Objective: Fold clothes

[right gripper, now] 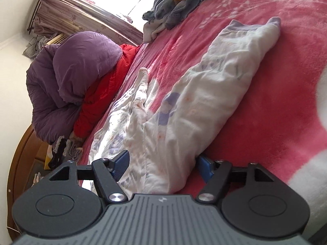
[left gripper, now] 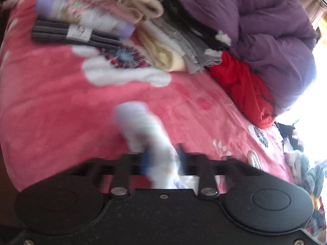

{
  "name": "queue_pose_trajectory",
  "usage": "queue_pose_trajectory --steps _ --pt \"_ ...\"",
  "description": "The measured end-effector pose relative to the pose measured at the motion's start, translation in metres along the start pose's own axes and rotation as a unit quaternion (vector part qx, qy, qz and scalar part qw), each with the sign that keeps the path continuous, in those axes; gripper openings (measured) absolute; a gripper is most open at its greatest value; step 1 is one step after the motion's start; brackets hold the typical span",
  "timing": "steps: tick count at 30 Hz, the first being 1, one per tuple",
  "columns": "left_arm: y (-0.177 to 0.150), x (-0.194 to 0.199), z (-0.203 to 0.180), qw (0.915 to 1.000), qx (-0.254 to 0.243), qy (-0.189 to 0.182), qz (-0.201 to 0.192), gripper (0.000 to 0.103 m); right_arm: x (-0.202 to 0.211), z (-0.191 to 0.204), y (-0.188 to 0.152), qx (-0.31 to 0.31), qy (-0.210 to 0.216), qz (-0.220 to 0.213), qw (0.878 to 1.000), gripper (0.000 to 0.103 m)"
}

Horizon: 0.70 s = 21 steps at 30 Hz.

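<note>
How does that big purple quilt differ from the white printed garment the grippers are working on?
The purple quilt is plain, dark and puffy; the white garment is pale, thin and printed with small lilac figures. The quilt is bunched in a tall heap at the bed's edge; the garment lies low and stretched out on the pink blanket. Nothing touches the quilt, while the left gripper is shut on the garment. Both rest on the same bed.

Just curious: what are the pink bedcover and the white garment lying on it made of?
Bedcover: looks like plush fleece; its surface is fuzzy and matte. Garment: probably thin, soft cotton; it creases finely and carries a pale print. Neither is certain.
</note>
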State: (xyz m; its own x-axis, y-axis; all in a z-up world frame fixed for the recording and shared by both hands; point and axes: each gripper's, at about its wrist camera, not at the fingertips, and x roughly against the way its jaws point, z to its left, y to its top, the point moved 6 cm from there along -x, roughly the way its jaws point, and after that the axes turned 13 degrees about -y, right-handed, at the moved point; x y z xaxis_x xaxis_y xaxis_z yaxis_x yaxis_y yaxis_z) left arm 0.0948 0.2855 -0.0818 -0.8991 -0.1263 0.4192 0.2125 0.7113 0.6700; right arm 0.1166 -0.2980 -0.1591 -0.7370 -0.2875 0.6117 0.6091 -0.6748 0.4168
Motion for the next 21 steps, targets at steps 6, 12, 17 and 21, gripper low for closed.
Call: queue_pose_trajectory --steps 6,12,17,21 --pt "0.002 0.004 -0.005 0.998 -0.053 0.032 -0.01 0.011 -0.002 0.004 -0.009 0.014 0.001 0.019 1.0 0.035" --pt "0.002 0.014 -0.022 0.9961 -0.077 -0.034 -0.025 0.007 -0.005 0.005 -0.009 0.006 0.011 0.022 1.0 0.047" --pt "-0.005 0.02 -0.055 0.9906 -0.095 -0.099 -0.006 0.006 -0.007 0.013 -0.01 0.018 0.012 0.019 1.0 0.058" --pt "-0.01 0.023 -0.092 0.9836 -0.109 -0.144 0.0 0.006 -0.01 0.016 -0.01 0.023 0.012 0.018 1.0 0.061"
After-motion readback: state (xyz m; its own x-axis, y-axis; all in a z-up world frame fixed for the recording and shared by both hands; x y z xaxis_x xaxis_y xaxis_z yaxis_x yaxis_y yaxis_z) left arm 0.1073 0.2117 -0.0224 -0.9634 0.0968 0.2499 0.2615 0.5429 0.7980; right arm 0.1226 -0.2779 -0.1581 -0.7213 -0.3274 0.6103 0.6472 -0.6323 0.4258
